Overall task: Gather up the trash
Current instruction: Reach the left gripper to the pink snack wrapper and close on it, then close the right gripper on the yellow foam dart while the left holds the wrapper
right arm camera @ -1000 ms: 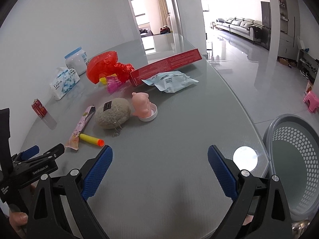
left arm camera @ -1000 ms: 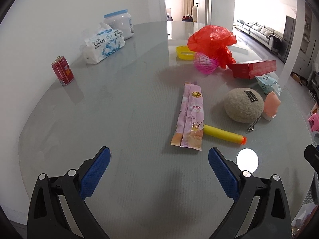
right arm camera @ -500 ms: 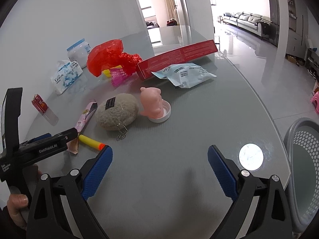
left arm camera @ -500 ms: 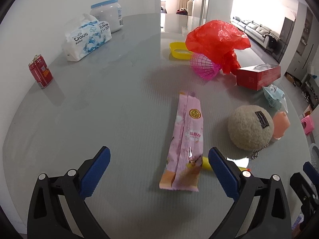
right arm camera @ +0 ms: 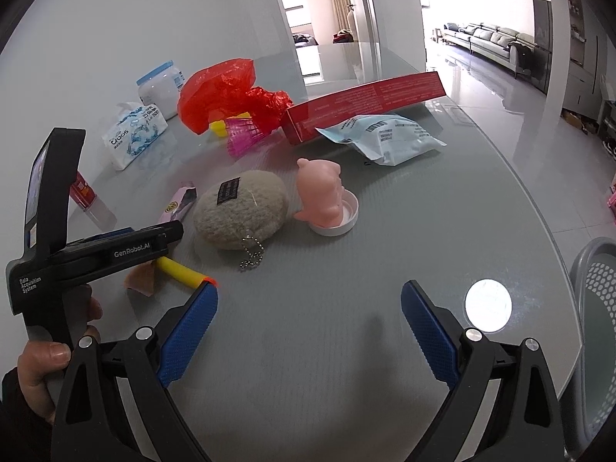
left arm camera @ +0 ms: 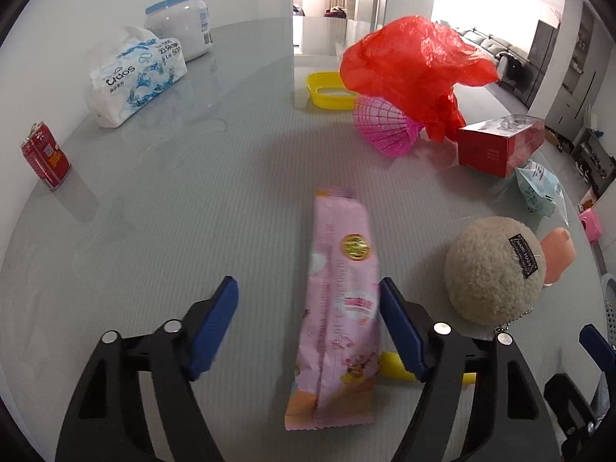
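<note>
A long pink snack wrapper [left arm camera: 338, 300] lies flat on the grey glass table [left arm camera: 173, 200]. My left gripper [left arm camera: 308, 315] is open and low over the table, and the wrapper lies between its blue fingers, close to the right one. In the right wrist view the left gripper's body [right arm camera: 127, 246] covers most of the wrapper [right arm camera: 179, 204]. My right gripper [right arm camera: 308, 319] is open and empty over bare table near the front edge. A grey perforated bin [right arm camera: 596, 308] stands beside the table at the right.
On the table are a red plastic bag [left arm camera: 415, 69], a pink net [left arm camera: 385, 127], a yellow dish [left arm camera: 331, 90], a red box [left arm camera: 500, 146], a light blue packet [right arm camera: 385, 136], a beige plush ball [left arm camera: 496, 269], a pink figure [right arm camera: 321, 196], a yellow foam dart [right arm camera: 181, 269], a red can [left arm camera: 44, 154], a tissue pack [left arm camera: 134, 77] and a white jar [left arm camera: 181, 27].
My left gripper has moved forward and down until the pink wrapper lies between its fingers, and the fingers have come closer together. My right gripper has moved a little forward.
</note>
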A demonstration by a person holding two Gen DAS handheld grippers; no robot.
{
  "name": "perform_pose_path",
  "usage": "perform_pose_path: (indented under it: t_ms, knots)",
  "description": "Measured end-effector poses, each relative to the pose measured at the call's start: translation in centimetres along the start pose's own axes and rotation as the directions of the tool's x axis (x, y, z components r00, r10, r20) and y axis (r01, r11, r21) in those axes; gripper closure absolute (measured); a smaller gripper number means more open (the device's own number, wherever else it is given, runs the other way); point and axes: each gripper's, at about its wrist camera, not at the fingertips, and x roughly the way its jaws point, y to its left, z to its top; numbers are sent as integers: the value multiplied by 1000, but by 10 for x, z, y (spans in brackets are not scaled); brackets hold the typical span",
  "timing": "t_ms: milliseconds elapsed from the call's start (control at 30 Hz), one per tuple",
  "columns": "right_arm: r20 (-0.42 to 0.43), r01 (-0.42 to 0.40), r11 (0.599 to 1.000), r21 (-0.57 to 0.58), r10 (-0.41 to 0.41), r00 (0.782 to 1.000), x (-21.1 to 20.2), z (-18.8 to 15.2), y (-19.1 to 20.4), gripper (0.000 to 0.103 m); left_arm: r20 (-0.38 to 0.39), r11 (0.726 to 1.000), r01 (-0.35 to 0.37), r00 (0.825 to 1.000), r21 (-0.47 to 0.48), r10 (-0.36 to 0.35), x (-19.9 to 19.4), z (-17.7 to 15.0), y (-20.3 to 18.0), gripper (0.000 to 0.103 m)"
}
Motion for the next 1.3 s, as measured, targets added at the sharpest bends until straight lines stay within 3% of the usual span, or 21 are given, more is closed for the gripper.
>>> perform_pose_path:
  t_ms: [167,567,800,933,1033,1100,1300]
  knots:
    - [-6,-5,999,-53,5,1000,3,1,13,11,20,1000,26,999,-17,-26,-5,-1,6,71]
    - [-75,-71,974,-215,56,996,28,6,66,12,91,998,0,996,-60,6,-29,-10,42,75]
    - [-81,-65,958,-280,44,996,43,10,91,12,107,997,-16,994,-76,24,-37,-16,63,75]
    - [-104,-61,952,-300,31,994,52,13,97,31,107,996,-11,994,-92,21,-40,-20,71,75]
    - [-110,-62,942,-330,27,994,56,13,103,32,107,995,-13,994,-103,25,-41,-22,76,75]
    - [-105,-47,934,-355,11,994,57,12,108,40,106,994,-15,994,-110,27,-42,-24,78,75]
    - [-97,-51,918,-394,14,995,51,7,115,73,99,993,-20,995,-113,32,-44,-27,79,75]
